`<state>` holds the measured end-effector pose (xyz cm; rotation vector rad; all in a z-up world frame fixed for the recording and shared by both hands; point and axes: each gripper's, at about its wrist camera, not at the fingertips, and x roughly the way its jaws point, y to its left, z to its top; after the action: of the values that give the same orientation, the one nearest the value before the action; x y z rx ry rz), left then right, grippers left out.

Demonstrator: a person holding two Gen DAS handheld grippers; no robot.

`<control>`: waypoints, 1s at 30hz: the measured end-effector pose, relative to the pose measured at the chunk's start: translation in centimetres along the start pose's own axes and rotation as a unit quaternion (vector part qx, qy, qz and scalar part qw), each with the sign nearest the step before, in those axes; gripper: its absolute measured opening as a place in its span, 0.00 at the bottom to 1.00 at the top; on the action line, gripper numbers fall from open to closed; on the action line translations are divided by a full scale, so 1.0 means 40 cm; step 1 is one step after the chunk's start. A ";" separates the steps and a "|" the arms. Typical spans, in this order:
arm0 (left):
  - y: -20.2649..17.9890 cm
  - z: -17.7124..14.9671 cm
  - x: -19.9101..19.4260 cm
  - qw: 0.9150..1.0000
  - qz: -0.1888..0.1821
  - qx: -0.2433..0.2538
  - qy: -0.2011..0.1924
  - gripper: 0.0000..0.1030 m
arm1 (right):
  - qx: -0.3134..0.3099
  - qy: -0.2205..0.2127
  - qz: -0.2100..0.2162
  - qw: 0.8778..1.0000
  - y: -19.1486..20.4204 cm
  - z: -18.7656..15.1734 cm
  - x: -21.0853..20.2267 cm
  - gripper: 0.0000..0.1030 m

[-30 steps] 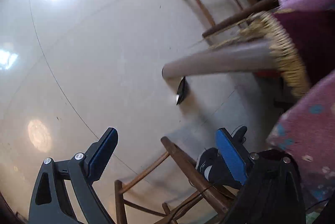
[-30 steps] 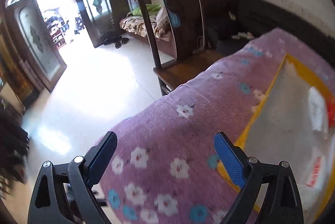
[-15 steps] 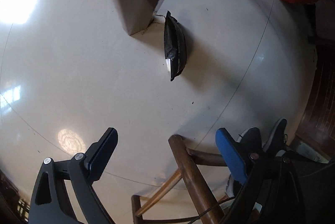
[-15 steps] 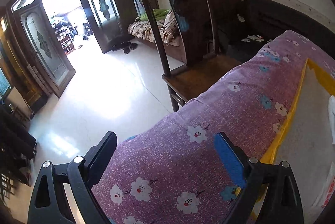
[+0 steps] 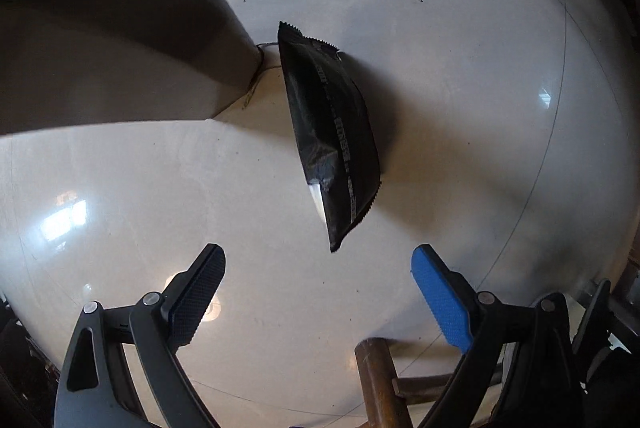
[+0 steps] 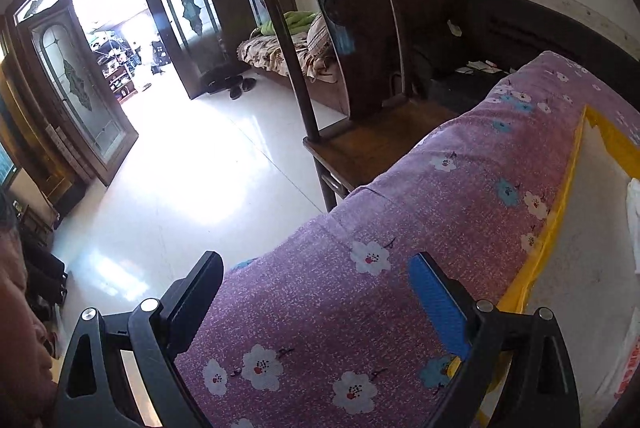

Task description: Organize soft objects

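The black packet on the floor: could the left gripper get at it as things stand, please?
Probably yes. The left gripper is open and aimed at the black packet, with only bare floor between them. The table leg beside the packet might crowd one finger.

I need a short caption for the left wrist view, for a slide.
Open left gripper above a black pouch lying on the glossy floor.

Daylight blown out through glass doors (image 6: pixel 120 40), glare patches on glossy floor (image 5: pixel 64 224), soft shadow beside black pouch (image 5: pixel 332 132), heavy fisheye bending, dark vignetted corners
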<state>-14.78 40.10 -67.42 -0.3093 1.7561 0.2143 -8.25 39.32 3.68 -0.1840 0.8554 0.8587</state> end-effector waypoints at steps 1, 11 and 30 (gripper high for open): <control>-0.006 0.008 0.006 1.000 0.007 0.004 -0.004 0.91 | 0.000 0.002 0.000 1.000 0.001 0.001 0.001 0.95; -0.036 0.080 0.092 0.997 0.059 0.041 0.018 0.68 | -0.013 0.018 -0.011 1.000 0.016 0.006 0.015 0.98; 0.106 -0.029 -0.153 0.997 -0.056 0.042 -0.034 0.26 | 0.013 -0.015 0.004 1.000 -0.011 0.001 -0.023 0.98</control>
<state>-16.07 44.31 -61.31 -0.3336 1.6705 0.0696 -8.23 38.50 4.31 -0.1457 0.8385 0.8550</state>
